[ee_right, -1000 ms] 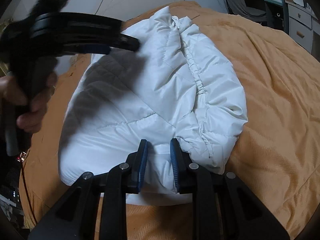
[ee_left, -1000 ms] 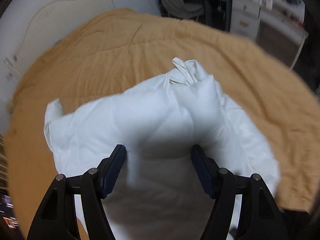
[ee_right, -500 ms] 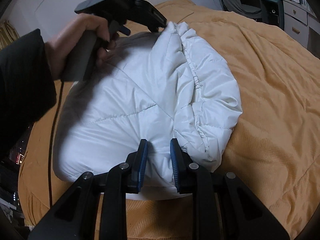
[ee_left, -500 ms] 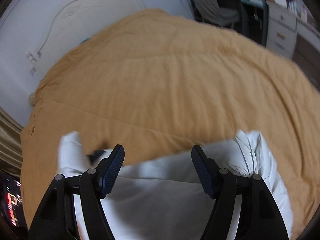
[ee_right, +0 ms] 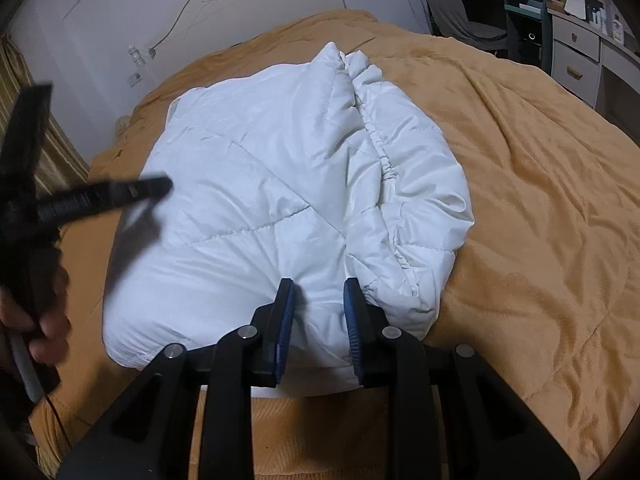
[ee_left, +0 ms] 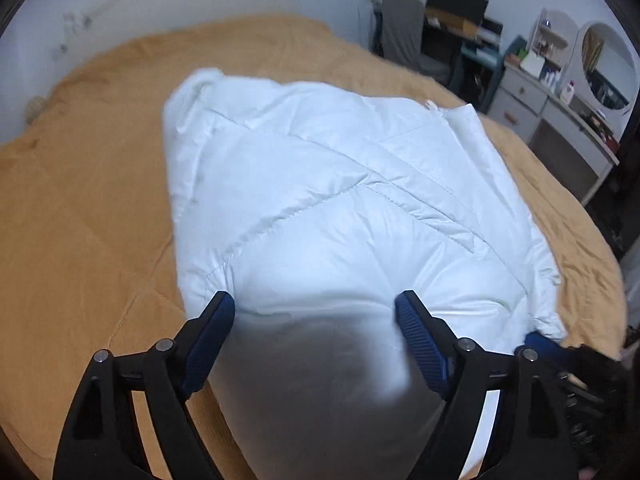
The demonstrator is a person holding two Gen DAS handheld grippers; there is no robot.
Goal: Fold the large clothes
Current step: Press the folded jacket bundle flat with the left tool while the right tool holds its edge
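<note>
White puffer jacket (ee_right: 280,200) folded mid-bed (ee_right: 540,200). Right tool (ee_right: 318,292) pinches its near edge w/ narrow jaws — left tool (ee_left: 316,312), just been opening, hovers wide, holding nothing.

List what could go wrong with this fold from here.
1. The white puffer jacket is bulging, so the fold may spring open.
2. The right tool pinches only the near edge, which could slip out.
3. The left tool, jaws just widened and open, holds nothing down.
</note>
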